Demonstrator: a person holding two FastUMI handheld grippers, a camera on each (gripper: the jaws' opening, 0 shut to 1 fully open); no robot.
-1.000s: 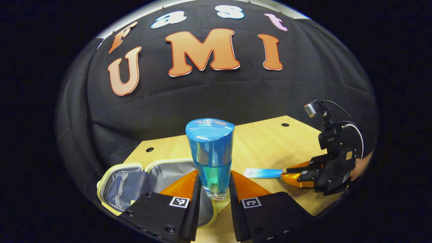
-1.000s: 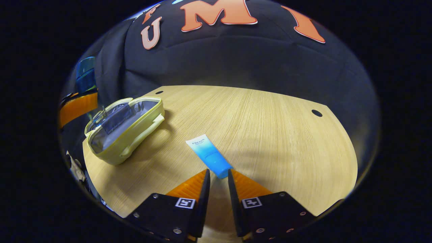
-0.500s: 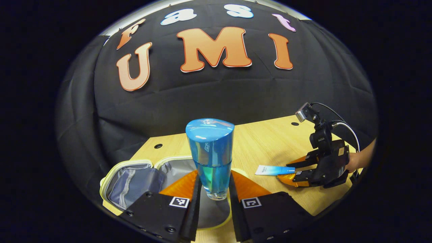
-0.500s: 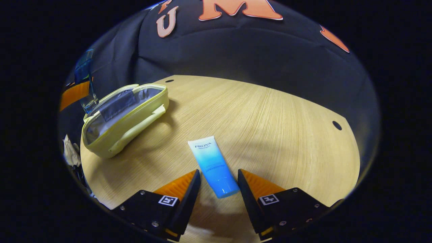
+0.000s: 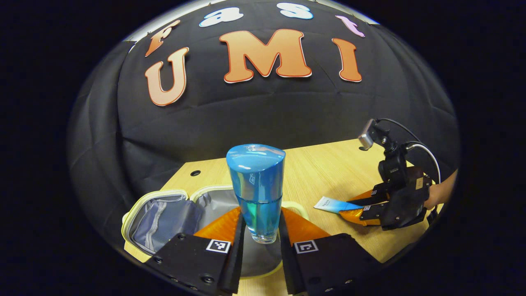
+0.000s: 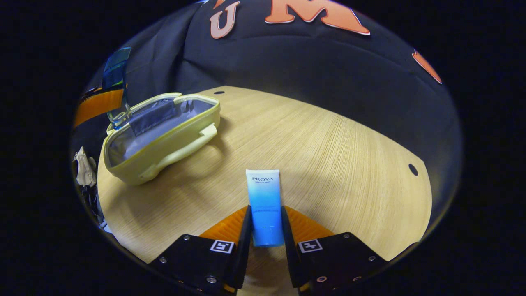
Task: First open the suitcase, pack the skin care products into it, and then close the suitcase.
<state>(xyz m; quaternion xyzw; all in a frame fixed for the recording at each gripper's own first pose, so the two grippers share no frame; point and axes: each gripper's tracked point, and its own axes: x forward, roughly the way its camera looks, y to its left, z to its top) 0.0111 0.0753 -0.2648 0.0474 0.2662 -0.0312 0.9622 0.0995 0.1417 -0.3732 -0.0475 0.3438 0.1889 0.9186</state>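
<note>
Over open suitcase (image 5: 172,213), left gripper (image 5: 259,236) squeezes blue bottle (image 5: 257,191), ready to drop in. At 3 o'clock, right gripper (image 6: 265,236) pinches tube (image 6: 265,201), likely for packing next.

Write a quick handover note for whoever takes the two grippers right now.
Left gripper: shut on the blue bottle, held upright over the open suitcase.
Right gripper: shut on the blue tube, which points forward over the table.
Done: suitcase opened, both products grasped.
Left: put bottle and tube inside, then close the suitcase.
</note>
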